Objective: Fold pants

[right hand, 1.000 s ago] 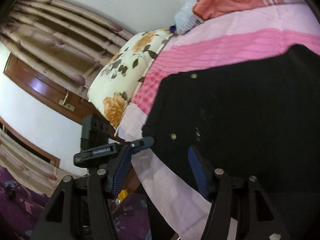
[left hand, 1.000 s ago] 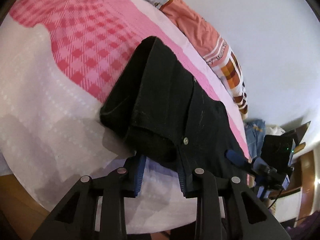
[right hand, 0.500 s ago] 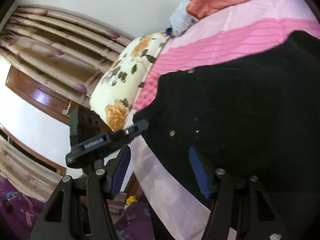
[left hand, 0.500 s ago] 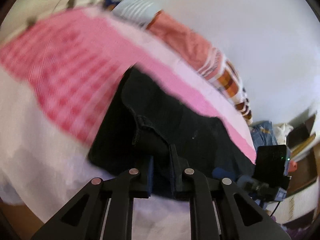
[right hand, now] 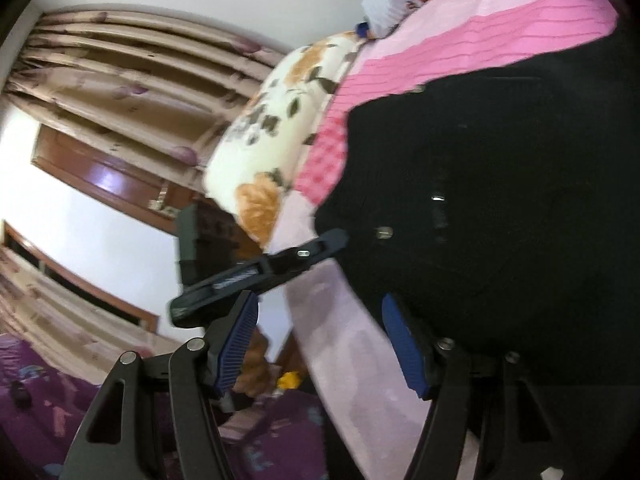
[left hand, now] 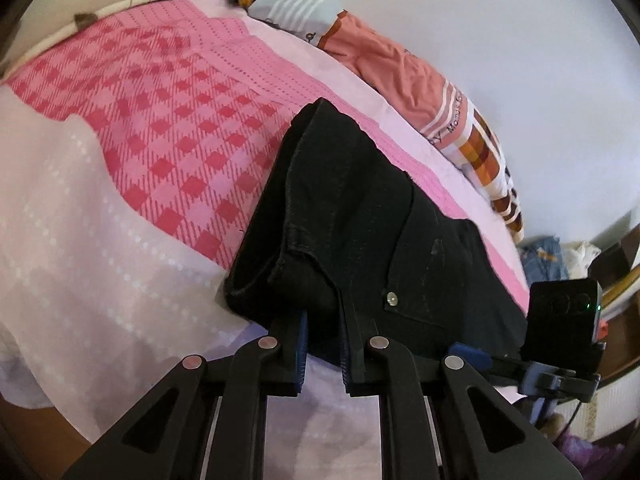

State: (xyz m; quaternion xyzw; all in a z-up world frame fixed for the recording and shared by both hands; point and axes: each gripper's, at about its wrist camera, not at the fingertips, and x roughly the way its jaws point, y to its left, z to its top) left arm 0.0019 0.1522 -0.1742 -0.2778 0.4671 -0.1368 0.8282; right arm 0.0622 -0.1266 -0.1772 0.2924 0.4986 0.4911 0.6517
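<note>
My left gripper (left hand: 322,342) pinches the near edge of the black pants (left hand: 360,232) lying on the pink checked bedsheet (left hand: 160,128), jaws just easing apart; my right gripper (right hand: 320,344) spreads wider, holding nothing. Best grip both corners before lifting. A floral pillow (right hand: 272,152) and curtains (right hand: 132,76) lie beyond.

Black pants (right hand: 500,208) run past the right edge, partly blurred.
</note>
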